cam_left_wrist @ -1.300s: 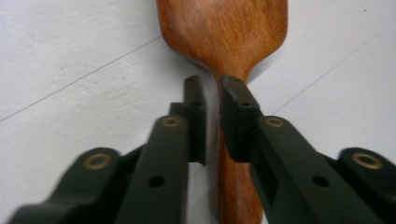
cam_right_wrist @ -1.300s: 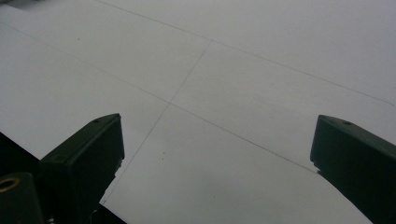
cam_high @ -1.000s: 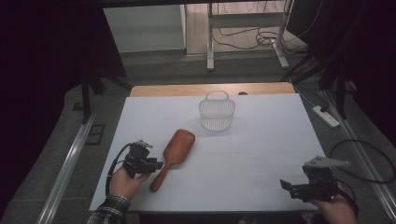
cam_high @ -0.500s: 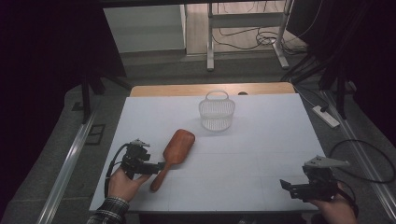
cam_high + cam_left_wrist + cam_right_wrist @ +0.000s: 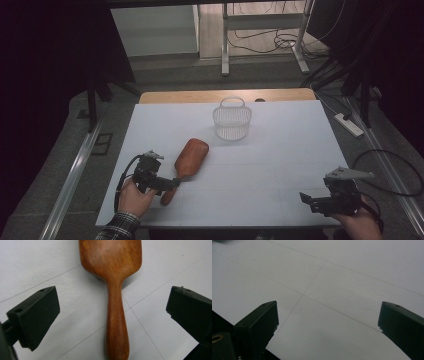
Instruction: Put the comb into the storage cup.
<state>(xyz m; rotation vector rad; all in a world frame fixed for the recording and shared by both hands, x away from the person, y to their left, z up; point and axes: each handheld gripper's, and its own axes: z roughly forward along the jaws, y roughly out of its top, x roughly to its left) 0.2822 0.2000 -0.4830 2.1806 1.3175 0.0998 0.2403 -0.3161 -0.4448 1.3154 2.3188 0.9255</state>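
Observation:
A brown wooden hairbrush lies back-up on the white table, its handle pointing to the near left. My left gripper sits at the handle's end. In the left gripper view the handle runs between the two black pads, which stand wide apart and clear of it. The left gripper is open, and its jaws have just been opening. My right gripper rests at the near right corner; it is open over bare table.
A white mesh basket with a handle stands upright at the back middle of the table. A wooden strip borders the far edge. Beyond it are metal legs and cables on the floor.
The left gripper's jaws have spread apart around the brush handle. The brush, the basket and the right gripper have stayed where they were.

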